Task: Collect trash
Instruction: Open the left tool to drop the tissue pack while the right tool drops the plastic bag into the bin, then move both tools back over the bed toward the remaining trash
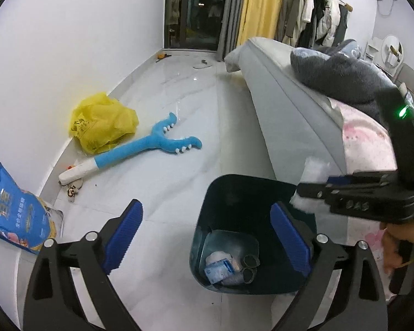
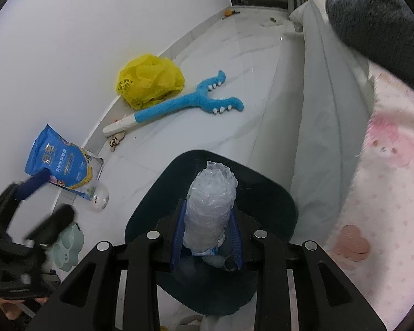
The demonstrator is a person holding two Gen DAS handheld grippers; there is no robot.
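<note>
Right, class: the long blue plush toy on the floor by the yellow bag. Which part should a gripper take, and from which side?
Grip the blue plush toy on its straight stem, between the white-wrapped end and the fork. It lies flat on the floor, so come from above with the jaws across the stem. The stem looks slim and even; the forked end is wide, and the yellow bag crowds the wall side.

Left claw (image 1: 207, 237) wide open and empty; right claw (image 2: 207, 237) clamped, angled steeply downward.

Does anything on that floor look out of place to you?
Yes: along the wall lie a crumpled yellow bag, a blue plush stick toy and a blue pouch tipped over, all loose on the tiles instead of put away.
</note>
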